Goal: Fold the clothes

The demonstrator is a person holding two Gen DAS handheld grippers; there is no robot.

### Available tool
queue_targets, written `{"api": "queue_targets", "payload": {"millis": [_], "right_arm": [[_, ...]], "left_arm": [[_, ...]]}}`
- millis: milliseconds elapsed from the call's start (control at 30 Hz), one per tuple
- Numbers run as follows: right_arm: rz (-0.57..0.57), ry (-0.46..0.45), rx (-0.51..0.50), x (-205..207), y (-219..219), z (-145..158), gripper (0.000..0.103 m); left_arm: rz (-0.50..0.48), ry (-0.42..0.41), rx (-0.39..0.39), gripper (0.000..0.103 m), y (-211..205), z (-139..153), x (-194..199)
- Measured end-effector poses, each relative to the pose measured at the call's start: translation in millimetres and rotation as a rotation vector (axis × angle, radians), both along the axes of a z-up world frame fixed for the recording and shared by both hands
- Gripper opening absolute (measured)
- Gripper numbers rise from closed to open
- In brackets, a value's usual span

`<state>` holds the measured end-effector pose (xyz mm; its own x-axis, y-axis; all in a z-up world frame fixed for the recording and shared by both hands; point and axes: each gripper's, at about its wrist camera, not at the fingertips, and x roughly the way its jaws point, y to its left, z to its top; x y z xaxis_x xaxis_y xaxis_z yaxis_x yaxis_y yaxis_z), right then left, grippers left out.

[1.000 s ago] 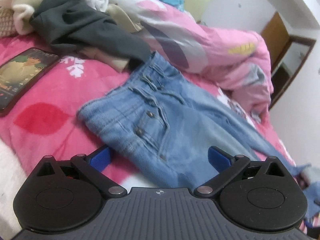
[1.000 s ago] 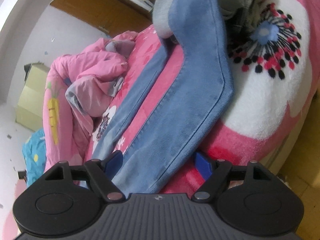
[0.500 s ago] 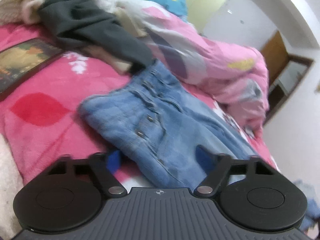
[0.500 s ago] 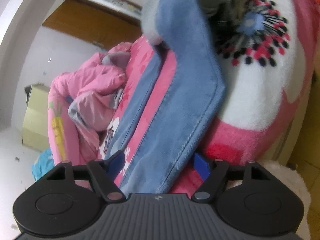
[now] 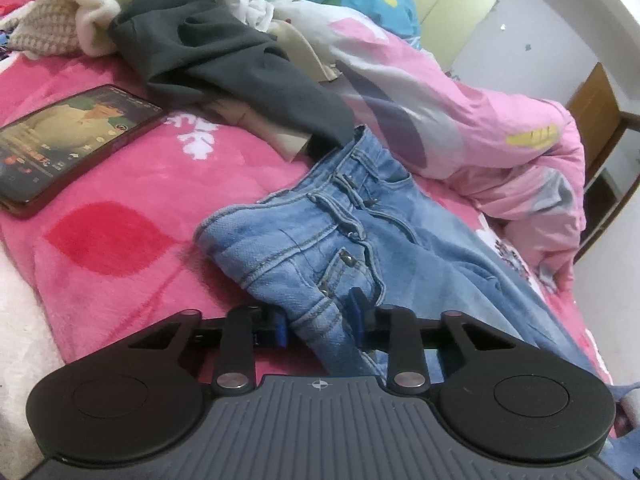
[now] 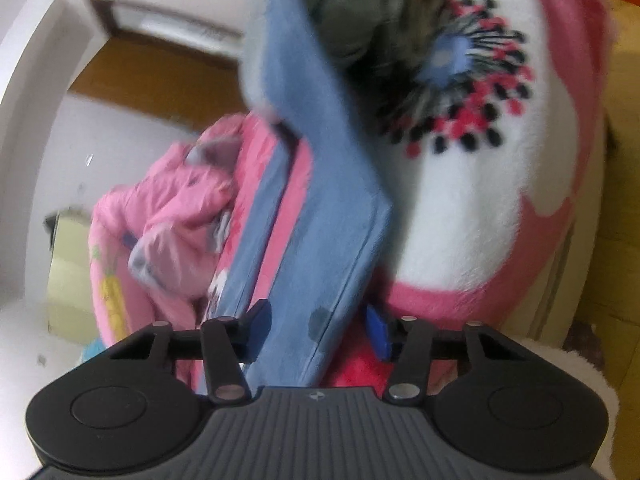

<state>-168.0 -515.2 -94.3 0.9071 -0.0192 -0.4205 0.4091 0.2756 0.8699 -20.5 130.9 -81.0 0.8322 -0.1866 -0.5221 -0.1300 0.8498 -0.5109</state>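
While both my tools are on the same garment, this is how it stands.

Left gripper [image 5: 320,322]: pads pressed together on a bunched fold of the jeans [image 5: 360,232] at the waist end, near the fly buttons.

Right gripper [image 6: 318,330]: blue pads sit on either side of one jeans leg [image 6: 320,240]; the picture is blurred, and I cannot tell whether they pinch the denim or only bracket it.

Jeans: lying along the pink blanket [image 5: 120,200] that covers the bed, waist toward the heap of unsorted clothes [image 5: 208,40], legs running off toward the far end beside the rumpled pink quilt [image 5: 500,128].

Done: as I judge it, only the grasp at the waist; no finished crease shows, and the legs lie apart with blanket between them.

Left: bring the legs together, fold the length over, then start on the heap, which looks untouched.

Also on the bed: a phone [image 5: 68,140] with its screen lit, near the left edge.
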Motion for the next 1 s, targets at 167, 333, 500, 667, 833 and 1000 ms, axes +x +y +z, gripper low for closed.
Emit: {"api": "queue_targets", "payload": {"millis": [167,333,500,667,833,1000], "right_arm": [[0.097,-0.012,-0.051,3,8,4,0.032],[0.1,-0.064,-0.075,8,10,15,0.004],[0.123,-0.144,-0.167,24,9,50,0.003],[0.162,-0.207,-0.283,65,7,95,0.003],[0.199,-0.246,-0.393,129,6,141,0.003],[0.225,-0.196,-0.426,212,-6,155,0.003]], "left_arm": [[0.008,0.002,0.023,0.022,-3,4,0],[0.002,-0.044,0.052,0.016,-5,23,-1],[0.004,-0.108,0.051,0.015,-7,46,5],[0.016,-0.181,0.016,0.015,-7,71,28],[0.012,-0.215,0.0,0.015,-16,94,75],[-0.013,-0.211,0.066,0.015,-39,100,136]]}}
